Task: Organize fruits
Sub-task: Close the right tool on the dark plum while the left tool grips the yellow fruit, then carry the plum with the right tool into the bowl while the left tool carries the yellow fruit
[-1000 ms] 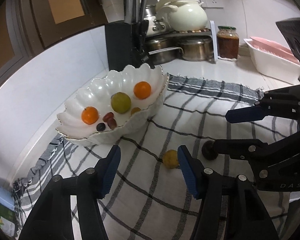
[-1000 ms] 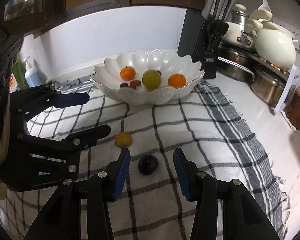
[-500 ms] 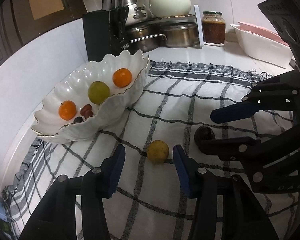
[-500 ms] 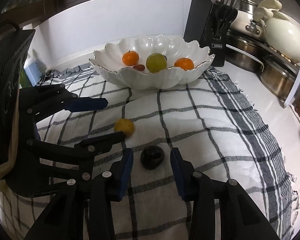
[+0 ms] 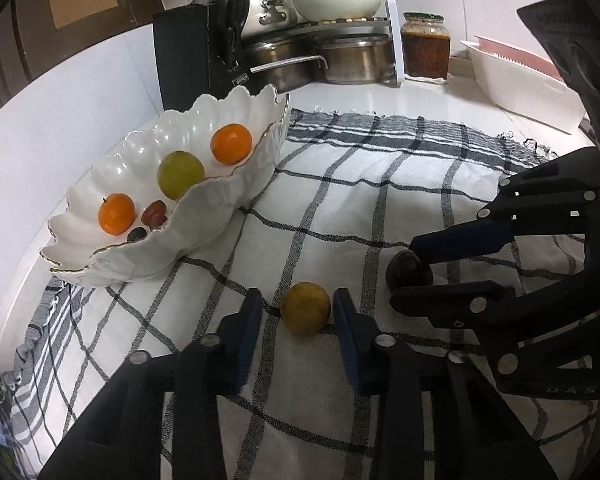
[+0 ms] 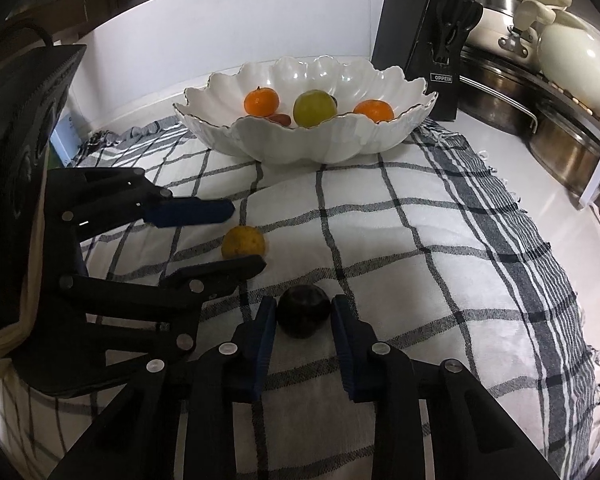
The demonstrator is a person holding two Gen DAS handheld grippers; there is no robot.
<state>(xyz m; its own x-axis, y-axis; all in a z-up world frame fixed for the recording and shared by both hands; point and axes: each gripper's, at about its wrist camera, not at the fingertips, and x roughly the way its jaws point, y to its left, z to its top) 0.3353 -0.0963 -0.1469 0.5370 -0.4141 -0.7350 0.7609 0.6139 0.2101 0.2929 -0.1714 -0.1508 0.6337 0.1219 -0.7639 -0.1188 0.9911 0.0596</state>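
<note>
- left gripper [image 5: 296,312] low over the checked cloth [image 5: 380,216], jaws apart, straddling the yellow fruit [image 5: 305,307]; right pad about touching it, gap on the left side, not clamped
- right gripper [image 6: 303,316] around the dark plum [image 6: 303,315], pads at both sides; cannot tell if they actually grip
- both fruits sit on the cloth, near each other, in front of the scalloped white bowl [image 6: 300,140]
- bowl holds two mandarins [image 6: 261,101], a green fruit [image 6: 314,108], small dark red fruits [image 5: 154,213]
- knife block [image 6: 414,32] behind bowl; steel pots [image 5: 340,62], sauce jar [image 5: 425,50] at back
</note>
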